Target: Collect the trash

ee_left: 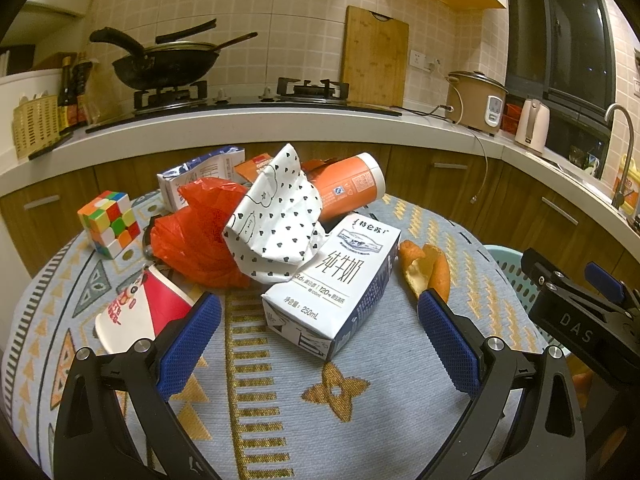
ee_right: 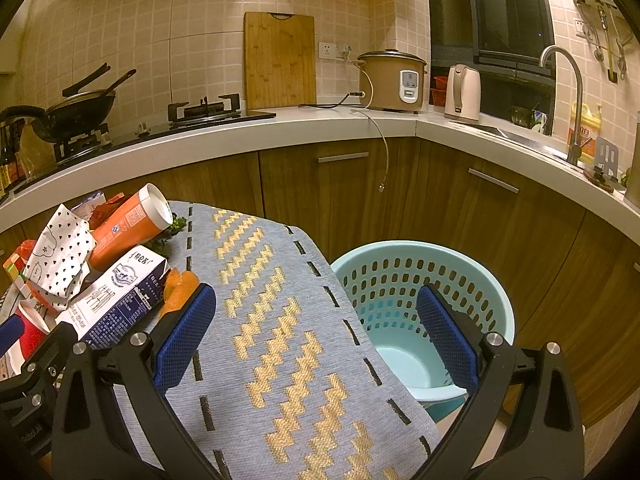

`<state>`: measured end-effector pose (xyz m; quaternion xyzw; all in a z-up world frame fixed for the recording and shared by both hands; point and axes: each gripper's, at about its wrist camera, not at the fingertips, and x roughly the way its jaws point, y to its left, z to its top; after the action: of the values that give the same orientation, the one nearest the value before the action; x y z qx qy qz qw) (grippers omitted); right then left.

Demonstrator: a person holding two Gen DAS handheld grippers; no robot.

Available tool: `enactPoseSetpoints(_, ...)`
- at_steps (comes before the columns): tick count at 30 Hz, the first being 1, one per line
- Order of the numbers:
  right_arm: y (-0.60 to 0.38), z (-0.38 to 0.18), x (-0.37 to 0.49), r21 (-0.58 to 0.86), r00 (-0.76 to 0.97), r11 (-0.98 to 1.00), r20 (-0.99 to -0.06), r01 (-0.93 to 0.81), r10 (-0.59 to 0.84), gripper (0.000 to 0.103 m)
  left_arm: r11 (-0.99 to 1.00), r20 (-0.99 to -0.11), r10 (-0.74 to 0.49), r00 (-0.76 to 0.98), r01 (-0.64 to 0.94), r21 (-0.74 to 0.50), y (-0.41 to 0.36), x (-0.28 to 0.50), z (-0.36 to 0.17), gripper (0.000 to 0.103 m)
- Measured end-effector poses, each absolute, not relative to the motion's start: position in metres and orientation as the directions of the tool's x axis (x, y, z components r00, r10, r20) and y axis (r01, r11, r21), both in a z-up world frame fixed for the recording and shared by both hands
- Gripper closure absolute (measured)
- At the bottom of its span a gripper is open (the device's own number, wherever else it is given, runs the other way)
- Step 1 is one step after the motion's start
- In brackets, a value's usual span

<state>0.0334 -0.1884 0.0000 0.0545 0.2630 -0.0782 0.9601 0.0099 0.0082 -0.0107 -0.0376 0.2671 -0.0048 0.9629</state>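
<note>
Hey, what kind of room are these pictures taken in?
Most likely a home kitchen: a black wok on a gas stove, a beige rice cooker on the white countertop, and a curved metal sink tap.

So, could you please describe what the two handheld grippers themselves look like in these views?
Both look alike: the left gripper and right gripper each have two black angular metal arms with silver bolt heads, ending in blue fingers with a fine mesh-textured grip surface. Seen from the left wrist camera, the right gripper's black body carries pale "DAS" lettering. No hands or sleeves show.
</note>
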Motion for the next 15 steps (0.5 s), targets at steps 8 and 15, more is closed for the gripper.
enactPoseSetpoints(8, -0.177, 0.004, 0.031, 0.013, 0.864, 0.988, -0.488, 0.152, -0.126, 0.008, 0.99, -0.516, -0.004, 0.856, -0.069, -0.123, 0.026, -0.001, -0.005, 0.008)
enactPoseSetpoints(15, -0.156, 0.01, 0.037, 0.039, 0.84, 0.999, -0.541, -0.018, 0.036, 0.041, 0.973, -0.529, 0.107, 0.842, -0.198, -0.12, 0.087, -0.034, 0.009, 0.008)
